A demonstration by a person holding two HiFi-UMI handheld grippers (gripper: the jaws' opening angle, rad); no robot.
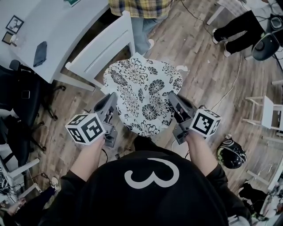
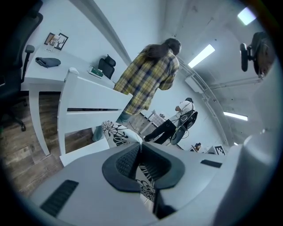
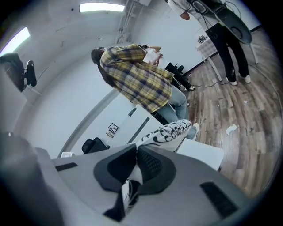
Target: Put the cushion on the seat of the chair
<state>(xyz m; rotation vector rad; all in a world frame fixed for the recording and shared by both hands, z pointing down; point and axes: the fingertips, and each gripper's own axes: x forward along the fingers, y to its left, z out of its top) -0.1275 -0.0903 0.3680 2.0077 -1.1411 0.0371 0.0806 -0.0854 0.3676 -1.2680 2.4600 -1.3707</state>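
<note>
Firmly closed on the soft floral cushion (image 1: 143,95): left gripper (image 2: 140,150), right gripper (image 3: 136,152) (ribbed fingers (image 2: 127,161))

The cushion (image 1: 143,95) is white with a black flower print. The chair (image 1: 99,48) and the far-left surface (image 1: 57,26) are white. The grey left gripper (image 1: 110,100) and right gripper (image 1: 174,99) bear black-and-white marker cubes (image 1: 85,129). The floor (image 1: 199,48) is brown-grey wood, and the far shirt (image 1: 139,6) is yellow plaid.
</note>
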